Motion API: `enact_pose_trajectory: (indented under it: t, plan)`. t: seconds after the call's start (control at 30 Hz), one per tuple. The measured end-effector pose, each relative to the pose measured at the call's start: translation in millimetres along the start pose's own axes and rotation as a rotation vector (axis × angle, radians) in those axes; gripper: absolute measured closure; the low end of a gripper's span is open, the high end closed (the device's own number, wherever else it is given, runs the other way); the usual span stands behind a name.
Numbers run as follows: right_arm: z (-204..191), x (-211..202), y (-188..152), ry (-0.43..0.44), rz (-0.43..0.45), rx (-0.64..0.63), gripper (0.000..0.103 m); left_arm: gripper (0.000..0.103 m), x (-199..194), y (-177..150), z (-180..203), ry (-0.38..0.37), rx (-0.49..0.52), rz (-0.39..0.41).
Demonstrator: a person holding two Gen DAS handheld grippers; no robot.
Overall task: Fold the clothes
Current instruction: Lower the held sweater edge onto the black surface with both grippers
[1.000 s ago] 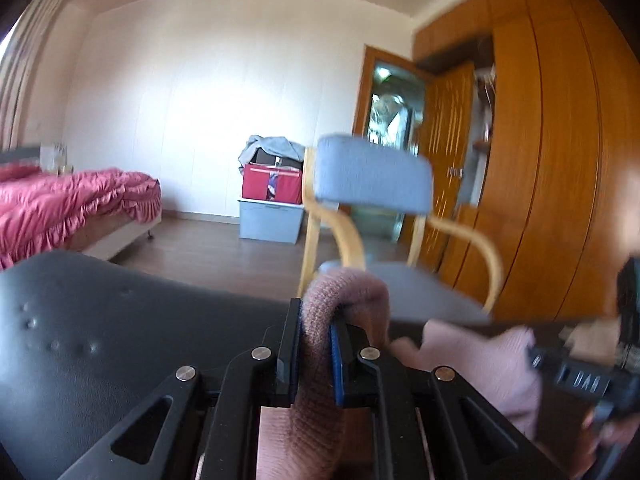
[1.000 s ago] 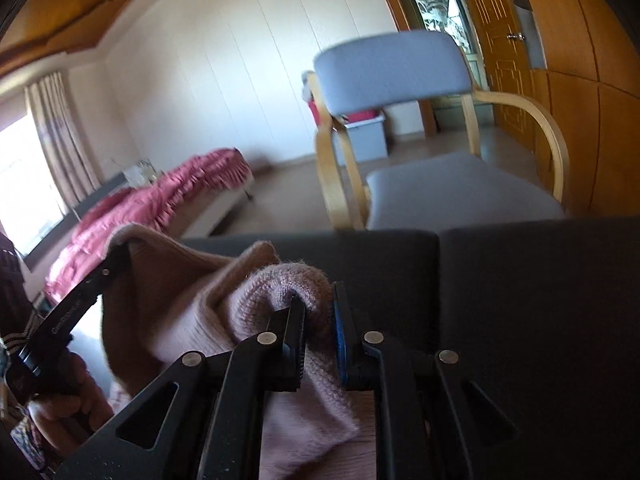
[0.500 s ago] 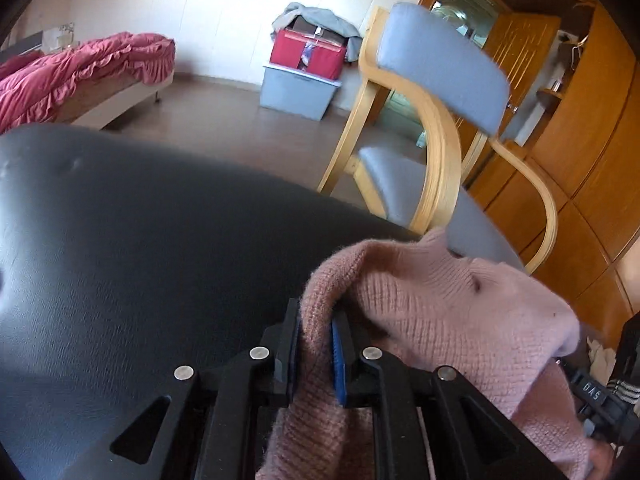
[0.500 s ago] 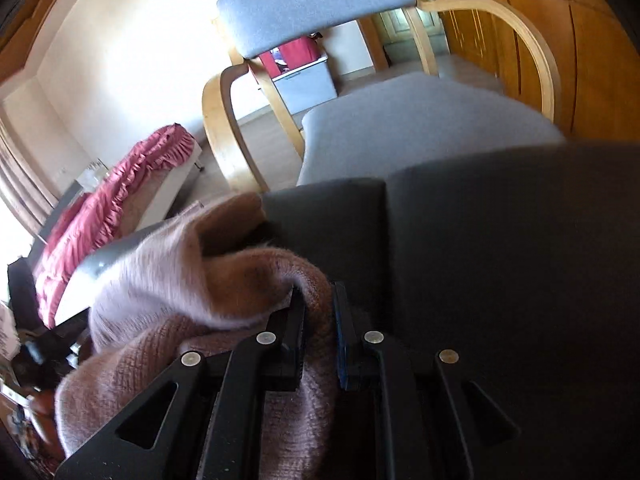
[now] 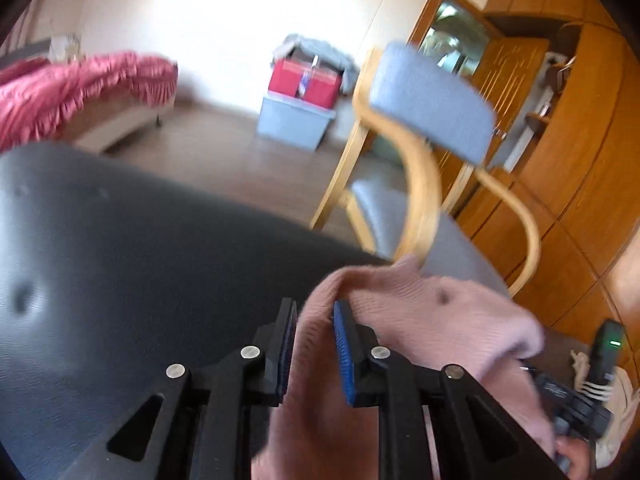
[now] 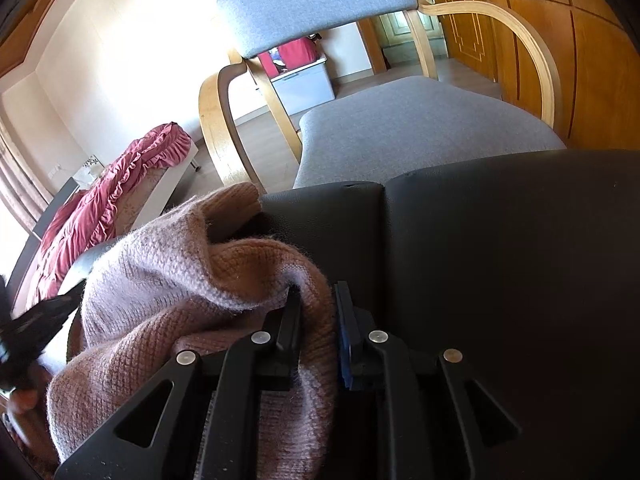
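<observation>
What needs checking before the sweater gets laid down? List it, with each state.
1. Left gripper shut on the sweater: ok.
2. Right gripper shut on the sweater: ok.
3. Sweater spread flat between the grippers: not ok, bunched.
4. Black surface bare ahead of the right gripper: ok.
5. Sweater away from the chair: ok.
6. Hem and sleeves free: cannot tell, hidden below the grippers.
</observation>
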State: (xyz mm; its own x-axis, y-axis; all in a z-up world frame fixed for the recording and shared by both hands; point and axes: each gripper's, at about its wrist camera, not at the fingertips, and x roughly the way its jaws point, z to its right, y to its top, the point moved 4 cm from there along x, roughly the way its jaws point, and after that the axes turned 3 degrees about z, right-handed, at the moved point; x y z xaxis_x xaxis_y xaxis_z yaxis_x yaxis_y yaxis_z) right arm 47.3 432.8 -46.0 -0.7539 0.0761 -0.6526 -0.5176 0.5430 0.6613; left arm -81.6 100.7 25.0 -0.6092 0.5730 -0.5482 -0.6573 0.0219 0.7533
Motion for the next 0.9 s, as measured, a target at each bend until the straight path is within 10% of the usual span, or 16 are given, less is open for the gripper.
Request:
enact_pose_trajectory:
  t: [0.27,0.47,0.73,0.9]
  plan:
    - [0,-6,-1,0.014,-0.002,0.002,0.084,0.082,-48,-41,55,-0.053,0.156,-0.104]
    - [4,-7,-1,0.042,-0.007,0.017,0.082,0.082,-37,-84,52,0.179,0.244,-0.135]
    - [5,-18,0,0.071,-0.004,0.023,0.075,0.082,4,-85,45,0.248,0.287,-0.169]
    - [-28,-83,10,0.114,0.166,-0.183,0.076,0.081,14,-79,39,0.238,0.274,-0.151]
